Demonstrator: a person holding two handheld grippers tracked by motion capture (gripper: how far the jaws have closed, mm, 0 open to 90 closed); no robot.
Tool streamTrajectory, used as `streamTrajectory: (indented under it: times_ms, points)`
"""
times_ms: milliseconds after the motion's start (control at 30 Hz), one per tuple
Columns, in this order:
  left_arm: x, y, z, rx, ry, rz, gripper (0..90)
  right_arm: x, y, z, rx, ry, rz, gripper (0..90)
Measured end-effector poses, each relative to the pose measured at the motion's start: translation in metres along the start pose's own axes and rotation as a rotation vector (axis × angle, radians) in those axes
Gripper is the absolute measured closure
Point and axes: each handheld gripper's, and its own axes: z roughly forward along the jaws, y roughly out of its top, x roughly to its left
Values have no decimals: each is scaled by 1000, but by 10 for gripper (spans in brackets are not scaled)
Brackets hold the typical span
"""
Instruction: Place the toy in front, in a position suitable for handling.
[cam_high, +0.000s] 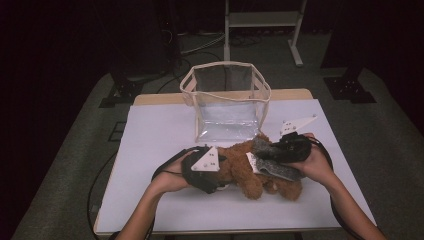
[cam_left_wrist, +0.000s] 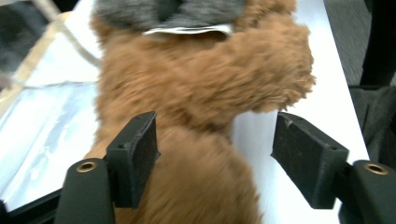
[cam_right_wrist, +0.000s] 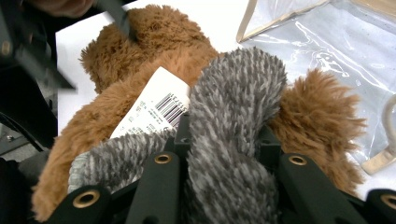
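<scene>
Firmly, right tool (cam_right_wrist: 224, 154) clamps brown teddy's (cam_high: 245, 167) grey scarf (cam_right_wrist: 233, 116).

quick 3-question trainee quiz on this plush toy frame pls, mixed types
1. True or false: the right hand-held gripper is shut on the grey scarf of the brown plush toy.
2. The left hand-held gripper is: A) open, with plush between its jaws; B) clamped on the clear bag; C) lying on the table.
3. Fill in: the barcode tag is ___ in colour.

Key: 1 true; 2 A; 3 white.
</scene>
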Motion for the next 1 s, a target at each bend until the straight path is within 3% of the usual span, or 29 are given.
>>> streamTrajectory:
  times_ms: [133, 300, 367, 467, 567, 600, 633, 700, 867, 1000]
  points:
    - [7, -15, -10, 28, 42, -39, 233, 8, -8, -3, -13, -5, -11, 693]
    - [21, -37, -10, -14, 6, -157, 196, 16, -20, -8, -31, 1, -4, 693]
    - [20, -40, -7, -27, -14, -155, 229, 18, -23, -11, -20, 10, 0, 693]
    - [19, -40, -7, -16, -7, -152, 241, 21, -22, -23, 29, 6, -12, 693]
    - [17, -41, -6, -14, -18, -137, 247, 21, -14, -44, 20, -25, -19, 693]
    - [17, -41, -6, -14, -18, -137, 253, 21, -14, -44, 20, -25, -19, 693]
    - [17, -41, -6, -10, -19, -129, 253, 21, -5, -53, 13, -44, -28, 693]
    - [14, -38, -6, -2, -17, -115, 252, 21, 9, -57, 18, -44, -51, 693]
    - [7, -35, -6, 15, -21, -68, 253, 22, 42, -44, 33, -25, -98, 692]
    - [5, -34, -7, 21, -20, -42, 252, 29, 64, -10, 81, 5, -161, 691]
